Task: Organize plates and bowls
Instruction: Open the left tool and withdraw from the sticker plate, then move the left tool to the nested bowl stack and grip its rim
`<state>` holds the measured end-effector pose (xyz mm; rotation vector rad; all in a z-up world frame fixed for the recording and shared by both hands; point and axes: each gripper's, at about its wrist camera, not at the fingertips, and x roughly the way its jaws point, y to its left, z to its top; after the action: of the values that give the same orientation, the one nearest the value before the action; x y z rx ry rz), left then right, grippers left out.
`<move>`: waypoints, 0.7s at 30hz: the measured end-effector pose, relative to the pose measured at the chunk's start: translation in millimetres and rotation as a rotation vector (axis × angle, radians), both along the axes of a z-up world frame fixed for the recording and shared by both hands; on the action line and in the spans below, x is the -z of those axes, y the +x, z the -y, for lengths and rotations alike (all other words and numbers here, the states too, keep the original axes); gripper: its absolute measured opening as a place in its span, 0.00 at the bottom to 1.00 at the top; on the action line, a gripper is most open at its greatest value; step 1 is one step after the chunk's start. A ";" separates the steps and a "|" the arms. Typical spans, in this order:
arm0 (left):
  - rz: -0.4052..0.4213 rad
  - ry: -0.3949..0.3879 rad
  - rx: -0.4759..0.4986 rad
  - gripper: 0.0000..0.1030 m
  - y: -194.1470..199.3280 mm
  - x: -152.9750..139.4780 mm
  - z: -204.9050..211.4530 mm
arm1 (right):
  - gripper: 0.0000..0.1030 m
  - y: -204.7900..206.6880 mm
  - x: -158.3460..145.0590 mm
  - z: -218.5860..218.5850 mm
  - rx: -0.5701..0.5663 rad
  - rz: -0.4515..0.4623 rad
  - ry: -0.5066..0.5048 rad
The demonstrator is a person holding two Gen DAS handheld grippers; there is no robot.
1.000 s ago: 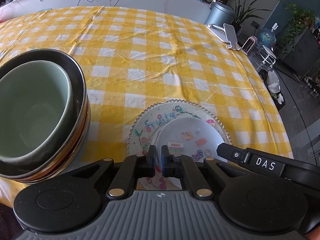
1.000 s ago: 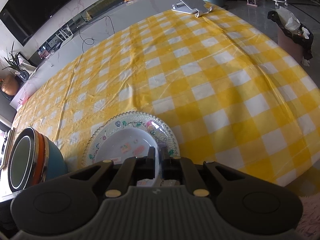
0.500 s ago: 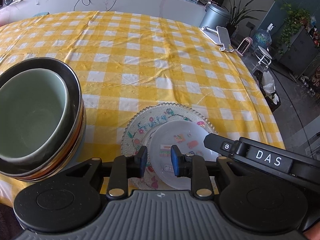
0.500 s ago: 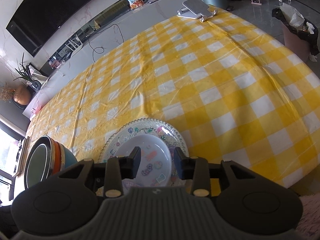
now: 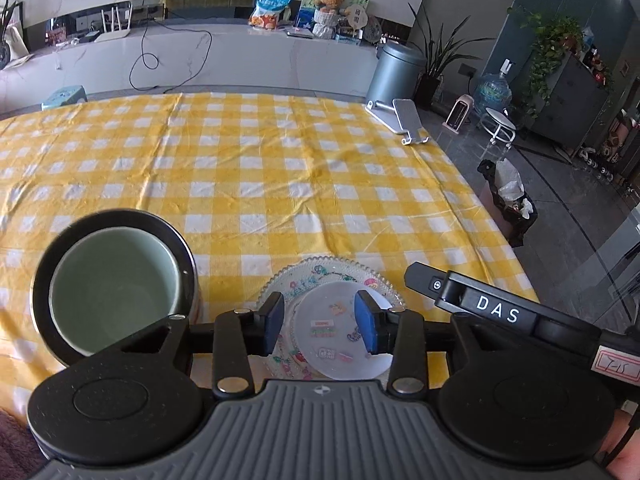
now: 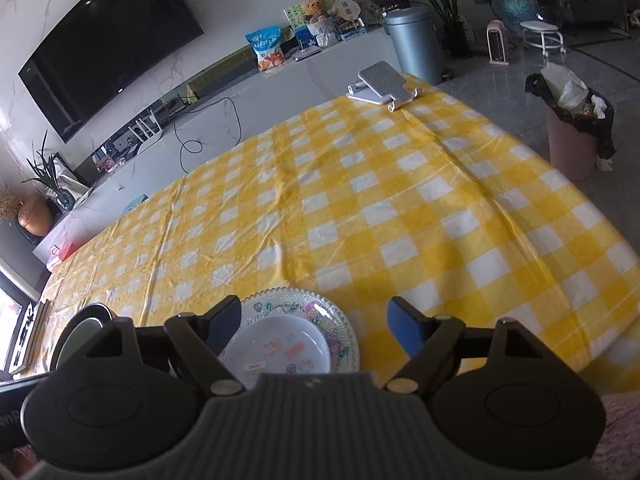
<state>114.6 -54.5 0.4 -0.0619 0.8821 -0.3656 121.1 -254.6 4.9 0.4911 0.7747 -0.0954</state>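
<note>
A small white plate with stickers (image 5: 340, 340) lies on a larger clear beaded plate (image 5: 304, 280) near the table's front edge. Both also show in the right wrist view, the small plate (image 6: 276, 352) on the beaded plate (image 6: 288, 300). A stack of nested bowls with a pale green bowl on top (image 5: 112, 292) stands to their left; its rim shows in the right wrist view (image 6: 86, 320). My left gripper (image 5: 320, 322) is open and empty above the plates. My right gripper (image 6: 316, 322) is open and empty above them too.
The table has a yellow and white checked cloth (image 5: 260, 168). A grey phone stand (image 5: 404, 118) sits at the far right corner. A trash bin with a bag (image 6: 572, 132) stands on the floor right of the table. A white counter (image 5: 200, 52) lies beyond.
Both grippers were shut at the plates' rims, then opened and let go. Both have risen and drawn back, so the plates lie stacked on the cloth.
</note>
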 end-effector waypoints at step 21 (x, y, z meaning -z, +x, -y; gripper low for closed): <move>0.037 -0.055 -0.292 0.66 1.1 -24.2 -148.5 | 0.97 -4.9 -62.6 -112.0 -0.097 0.045 -0.194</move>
<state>115.6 94.0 24.6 -0.2315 0.8127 -0.1178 116.2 -142.6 67.5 0.2700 0.7356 -0.0678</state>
